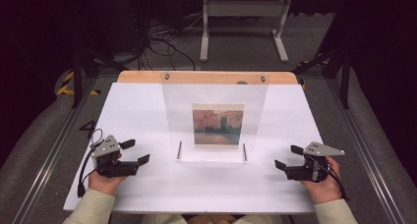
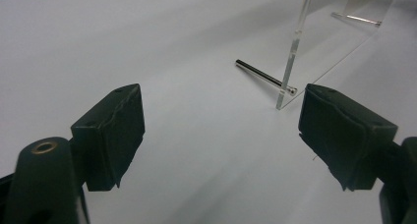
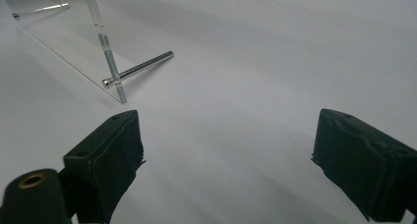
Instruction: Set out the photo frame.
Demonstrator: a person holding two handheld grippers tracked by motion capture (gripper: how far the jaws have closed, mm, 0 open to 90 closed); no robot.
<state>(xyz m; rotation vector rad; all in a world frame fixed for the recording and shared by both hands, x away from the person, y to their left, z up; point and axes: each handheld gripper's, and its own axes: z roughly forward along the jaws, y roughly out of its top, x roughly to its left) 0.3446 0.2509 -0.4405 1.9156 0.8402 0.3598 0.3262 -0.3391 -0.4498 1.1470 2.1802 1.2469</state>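
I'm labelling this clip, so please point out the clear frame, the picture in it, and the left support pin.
Clear acrylic frame (image 1: 215, 94): high view, upper bare panel.
Painting print (image 1: 218, 127): high view, middle of the picture.
Left metal pin (image 2: 258, 75): left gripper view, middle of its shaft.

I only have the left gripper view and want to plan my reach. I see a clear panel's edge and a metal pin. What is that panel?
Observer: It is an upright clear acrylic stand holding a small painting print, with a reddish sky over a dark building.
Operator: Does the print fill the panel?
Observer: No, it sits low and centred, with bare acrylic above and on both sides.
Operator: Where is the right gripper?
Observer: The right gripper is held low over the white table, to the right of the stand, with its jaws open and holding nothing.
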